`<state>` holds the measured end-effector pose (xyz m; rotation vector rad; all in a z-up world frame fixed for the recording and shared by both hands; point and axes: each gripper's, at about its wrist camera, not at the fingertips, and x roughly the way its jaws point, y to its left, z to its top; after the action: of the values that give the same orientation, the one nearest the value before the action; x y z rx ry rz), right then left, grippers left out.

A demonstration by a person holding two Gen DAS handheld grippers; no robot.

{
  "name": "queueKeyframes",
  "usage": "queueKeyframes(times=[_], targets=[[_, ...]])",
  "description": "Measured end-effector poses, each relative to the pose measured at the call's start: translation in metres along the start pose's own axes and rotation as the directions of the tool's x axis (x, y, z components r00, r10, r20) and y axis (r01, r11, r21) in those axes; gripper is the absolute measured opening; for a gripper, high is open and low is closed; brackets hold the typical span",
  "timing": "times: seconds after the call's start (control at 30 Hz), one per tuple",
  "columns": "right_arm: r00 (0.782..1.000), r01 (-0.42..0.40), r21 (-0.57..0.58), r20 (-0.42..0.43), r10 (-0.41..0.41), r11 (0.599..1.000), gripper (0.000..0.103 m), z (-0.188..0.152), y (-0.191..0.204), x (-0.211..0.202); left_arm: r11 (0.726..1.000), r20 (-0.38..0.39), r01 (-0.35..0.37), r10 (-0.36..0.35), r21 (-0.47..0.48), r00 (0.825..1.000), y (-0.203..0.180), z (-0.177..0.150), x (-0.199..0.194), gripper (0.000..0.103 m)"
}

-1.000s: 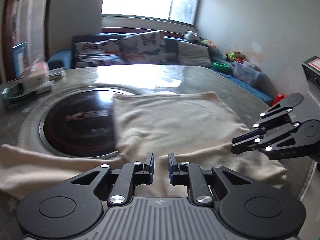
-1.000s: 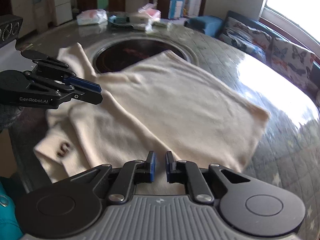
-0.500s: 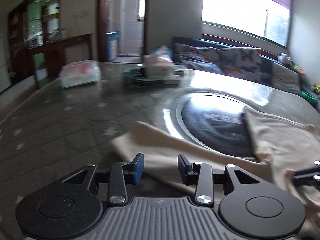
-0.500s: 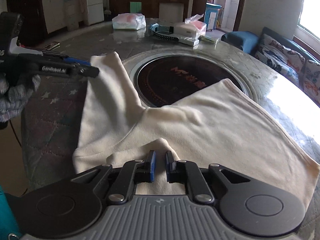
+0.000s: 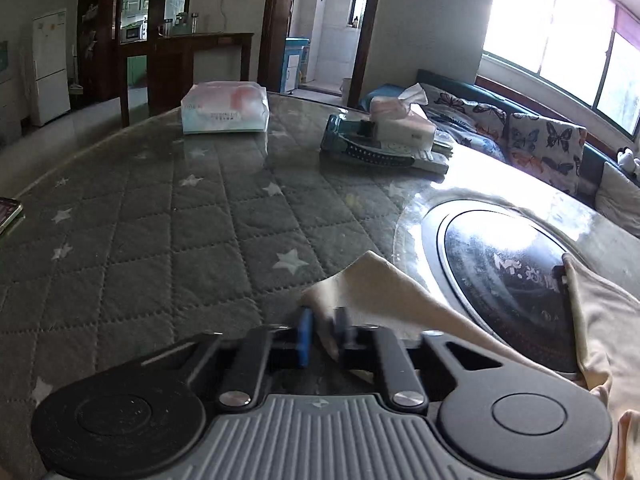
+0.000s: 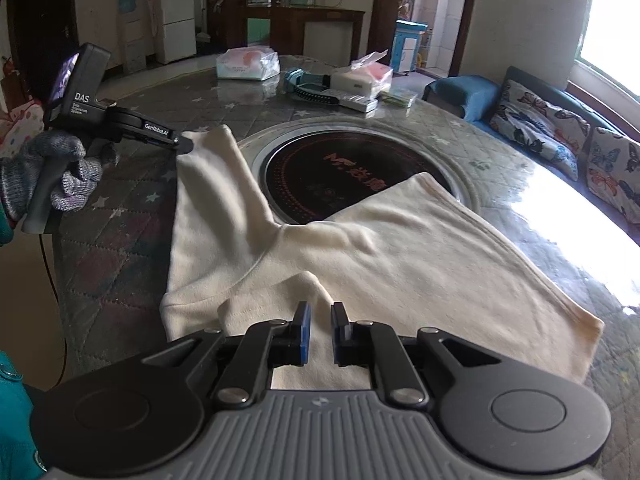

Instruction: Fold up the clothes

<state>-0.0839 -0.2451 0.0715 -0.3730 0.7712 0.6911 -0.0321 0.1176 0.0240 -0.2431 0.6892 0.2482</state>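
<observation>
Shirt, cream and long-sleeved, lies spread on the round quilted table, part of it draped over the dark glass hotplate set in the middle; soft knit, light and floppy, so it sags wherever it isn't held, and it may well slide on the glossy glass; hems and cuffs, with their stitched edges, look the surest places to pinch. Left gripper has just been closing and now nips the cuff of the sleeve between its blue pads, cloth bunched in the narrow gap; right gripper sits almost shut on a raised fold of the shirt near the collar end, fabric pinched up between its fingers. Gloved hand grips the left handle; tissue packs sit well apart at the far rim, clear of the fold.
</observation>
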Motion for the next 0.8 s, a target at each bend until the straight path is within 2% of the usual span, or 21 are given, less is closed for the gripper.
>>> queueKeyframes(times=[0.07, 0.17, 0.23, 0.33, 0.43, 0.57, 0.67, 0.73, 0.8], targets=[[1.000, 0.011, 0.017, 0.014, -0.011, 1.000, 0.009, -0.002, -0.003, -0.007, 0.999, 0.019, 0.032, -0.032, -0.022, 0.999, -0.001, 0.001, -0.007, 0.005], [0.999, 0.023, 0.042, 0.031, -0.024, 0.999, 0.009, -0.006, -0.008, -0.017, 0.994, 0.065, 0.106, -0.107, 0.017, 0.992, -0.016, 0.004, -0.029, 0.005], [0.998, 0.039, 0.061, 0.040, -0.042, 0.997, 0.009, -0.009, -0.012, -0.023, 0.983, 0.089, 0.171, -0.177, 0.072, 0.980, -0.034, 0.005, -0.047, 0.004], [0.997, 0.055, 0.111, 0.056, -0.062, 0.992, 0.009, -0.015, -0.021, -0.034, 0.946, 0.108, 0.281, -0.300, 0.162, 0.948, -0.068, 0.001, -0.074, 0.004], [0.994, 0.071, 0.154, 0.070, -0.082, 0.986, 0.009, -0.022, -0.030, -0.045, 0.886, 0.102, 0.390, -0.425, 0.252, 0.899, -0.105, -0.009, -0.099, 0.004], [0.990, 0.097, 0.205, 0.084, -0.116, 0.974, 0.009, -0.033, -0.041, -0.063, 0.776, 0.037, 0.531, -0.576, 0.341, 0.817, -0.154, -0.026, -0.121, 0.004], [0.987, 0.116, 0.231, 0.086, -0.139, 0.966, 0.009, -0.042, -0.048, -0.073, 0.704, -0.029, 0.582, -0.627, 0.407, 0.778, -0.186, -0.046, -0.125, 0.004], [0.984, 0.130, 0.255, 0.085, -0.156, 0.958, 0.009, -0.050, -0.053, -0.081, 0.662, -0.082, 0.602, -0.640, 0.445, 0.764, -0.204, -0.062, -0.122, 0.005], [0.983, 0.136, 0.275, 0.079, -0.163, 0.952, 0.009, -0.057, -0.057, -0.084, 0.636, -0.144, 0.621, -0.636, 0.459, 0.758, -0.219, -0.077, -0.115, 0.005]])
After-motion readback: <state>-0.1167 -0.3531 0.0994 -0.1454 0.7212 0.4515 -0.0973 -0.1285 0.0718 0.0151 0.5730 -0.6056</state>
